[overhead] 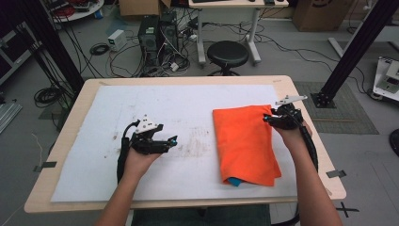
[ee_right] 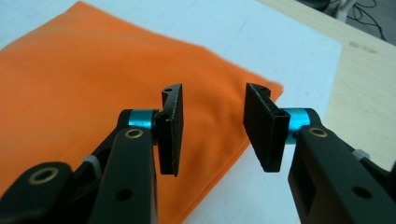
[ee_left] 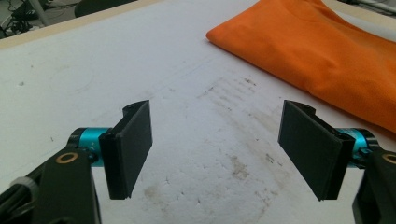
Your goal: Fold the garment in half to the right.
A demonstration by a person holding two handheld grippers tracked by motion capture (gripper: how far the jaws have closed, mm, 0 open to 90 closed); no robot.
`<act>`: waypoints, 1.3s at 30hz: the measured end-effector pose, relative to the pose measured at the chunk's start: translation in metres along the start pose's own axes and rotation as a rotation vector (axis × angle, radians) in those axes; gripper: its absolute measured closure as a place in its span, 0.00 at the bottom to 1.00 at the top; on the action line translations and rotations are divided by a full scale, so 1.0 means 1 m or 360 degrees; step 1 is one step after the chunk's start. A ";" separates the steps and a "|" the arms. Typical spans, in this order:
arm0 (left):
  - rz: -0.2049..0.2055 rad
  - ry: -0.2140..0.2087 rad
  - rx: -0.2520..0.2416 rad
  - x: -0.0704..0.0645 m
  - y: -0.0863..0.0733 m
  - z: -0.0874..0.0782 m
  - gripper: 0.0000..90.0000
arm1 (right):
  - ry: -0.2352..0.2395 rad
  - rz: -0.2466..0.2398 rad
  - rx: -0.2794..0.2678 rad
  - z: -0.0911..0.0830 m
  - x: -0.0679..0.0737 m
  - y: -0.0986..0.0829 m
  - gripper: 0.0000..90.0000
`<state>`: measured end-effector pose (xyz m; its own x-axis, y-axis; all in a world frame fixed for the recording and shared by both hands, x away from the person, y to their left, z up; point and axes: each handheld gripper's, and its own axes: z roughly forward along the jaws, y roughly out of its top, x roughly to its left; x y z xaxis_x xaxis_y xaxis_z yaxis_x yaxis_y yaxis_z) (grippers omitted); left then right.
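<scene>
A folded orange cloth [overhead: 244,141] lies on the right half of the white sheet [overhead: 141,103], with a bit of blue [overhead: 234,181] peeping out at its near edge. My right gripper [overhead: 268,117] hovers at the cloth's far right corner, open, its jaws a small way apart with nothing between them; in the right gripper view [ee_right: 212,128] the orange cloth [ee_right: 70,84] lies just below them. My left gripper [overhead: 173,141] rests over the bare sheet left of the cloth, open wide and empty [ee_left: 215,149]. In the left gripper view the orange cloth [ee_left: 322,51] lies ahead to the right.
The sheet is stained brown around its middle [overhead: 195,141]. The wooden table edge [overhead: 324,155] runs close to the right of the cloth. Beyond the table stand a black stool [overhead: 227,54], computer cases [overhead: 157,33] and many cables on the floor.
</scene>
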<state>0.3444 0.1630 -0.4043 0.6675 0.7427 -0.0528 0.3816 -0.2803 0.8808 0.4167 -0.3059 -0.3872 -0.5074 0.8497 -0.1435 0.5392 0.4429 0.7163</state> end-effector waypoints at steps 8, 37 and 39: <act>0.0018 -0.0030 -0.0035 -0.001 0.000 0.002 0.29 | 0.0049 -0.0020 -0.0081 -0.022 0.020 -0.020 0.64; 0.0053 -0.0031 -0.0006 -0.005 0.000 0.005 0.29 | 0.0138 0.0032 0.0132 -0.033 0.018 -0.078 0.99; 0.0055 -0.0034 -0.0005 -0.006 -0.001 0.005 0.29 | 0.0157 0.0039 0.0186 -0.023 0.020 -0.087 0.98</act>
<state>0.3436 0.1554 -0.4071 0.6939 0.7193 -0.0321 0.3557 -0.3037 0.8839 0.3448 -0.3338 -0.4366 -0.5534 0.8311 -0.0550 0.6239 0.4574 0.6337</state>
